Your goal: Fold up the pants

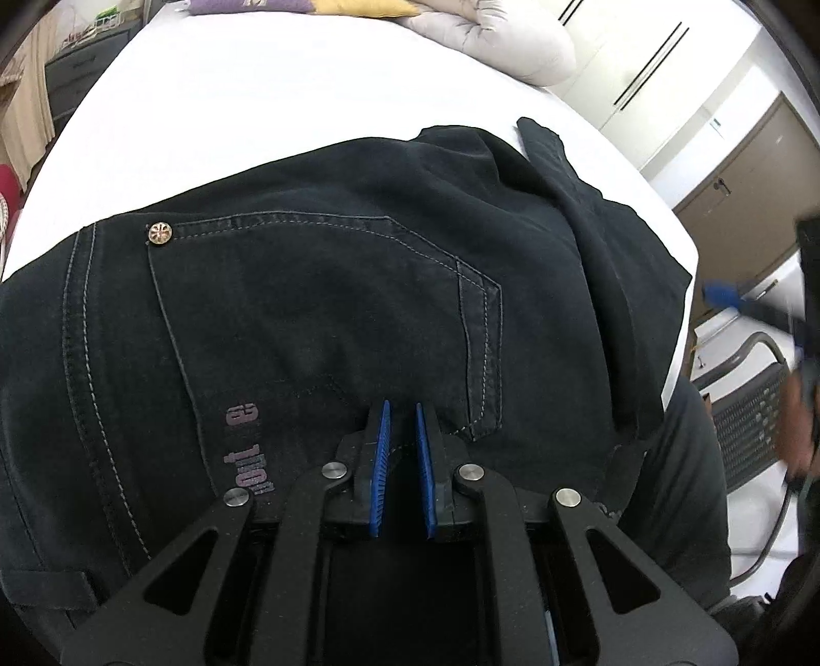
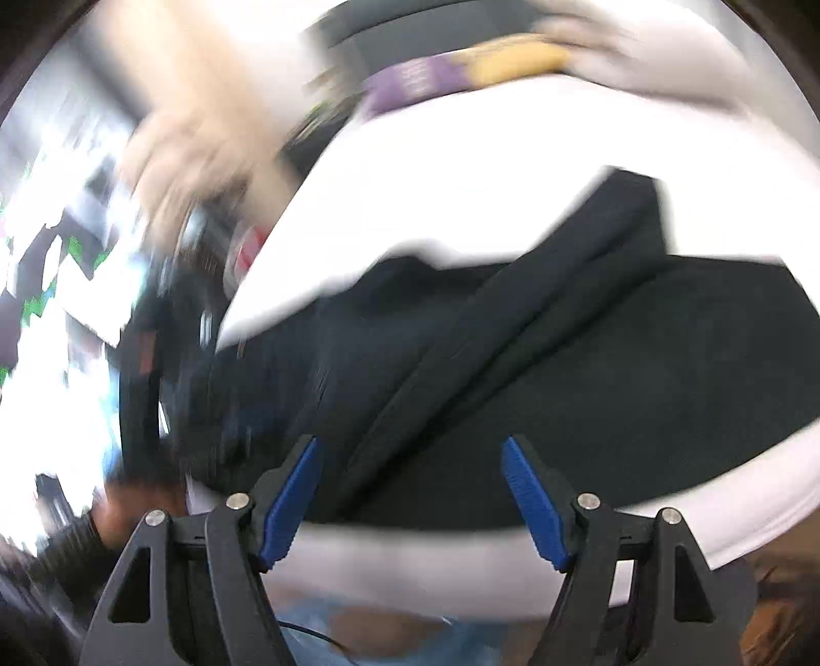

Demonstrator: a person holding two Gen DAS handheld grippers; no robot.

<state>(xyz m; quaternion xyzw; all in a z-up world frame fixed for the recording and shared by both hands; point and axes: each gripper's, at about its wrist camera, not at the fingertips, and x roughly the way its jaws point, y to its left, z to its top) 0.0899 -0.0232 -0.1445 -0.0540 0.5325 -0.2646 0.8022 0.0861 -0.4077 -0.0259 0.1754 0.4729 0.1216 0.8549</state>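
Dark navy jeans (image 1: 328,307) lie on the white bed (image 1: 287,97), back pocket and a metal rivet (image 1: 159,234) facing up, one leg bunched toward the right edge. My left gripper (image 1: 403,410) hovers low over the pocket area with its blue pads almost together and only a narrow gap between them; no cloth shows in the gap. In the right wrist view, which is motion-blurred, my right gripper (image 2: 410,445) is open and empty above the jeans (image 2: 589,369) near the bed's near edge. The right gripper also shows as a blur in the left wrist view (image 1: 722,297).
Pillows and a folded quilt (image 1: 492,36) lie at the head of the bed. A grey mesh chair (image 1: 753,410) stands beside the bed on the right, with white cabinets (image 1: 656,66) behind. Drawers (image 1: 77,66) stand at the far left.
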